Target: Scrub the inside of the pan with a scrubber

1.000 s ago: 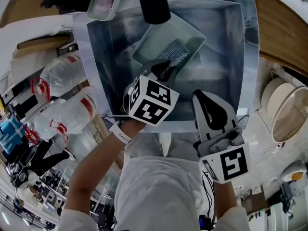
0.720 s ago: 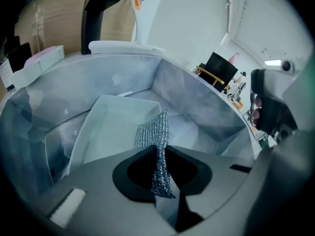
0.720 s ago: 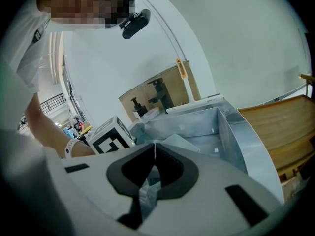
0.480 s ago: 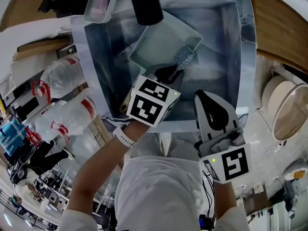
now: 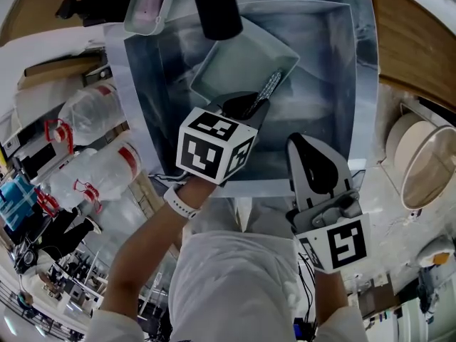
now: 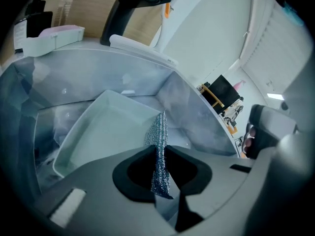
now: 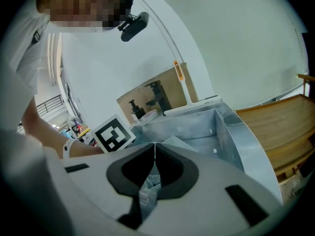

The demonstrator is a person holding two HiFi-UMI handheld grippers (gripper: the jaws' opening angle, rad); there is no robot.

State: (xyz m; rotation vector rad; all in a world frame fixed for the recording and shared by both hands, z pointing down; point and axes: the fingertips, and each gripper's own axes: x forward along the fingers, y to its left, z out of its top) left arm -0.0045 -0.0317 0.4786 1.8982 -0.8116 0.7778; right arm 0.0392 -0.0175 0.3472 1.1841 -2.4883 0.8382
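Observation:
A pale green rectangular pan lies tilted in the steel sink. My left gripper is over the pan's near right side, shut on a silvery mesh scrubber that stands edge-on by the pan's right wall. In the left gripper view the scrubber is a thin vertical strip pinched between the jaws of the left gripper, with the pan behind it. My right gripper hangs over the sink's near rim, shut on nothing. The right gripper looks at the left gripper's marker cube.
A black faucet rises at the sink's far edge, with a pale soap tray beside it. Wooden counter lies to the right, round dishes below it. Plastic bags crowd the left side.
The left gripper has rolled and shifted slightly right. The scrubber went from lying flat on the pan's floor to standing edge-on near its right wall. The right gripper stayed put.

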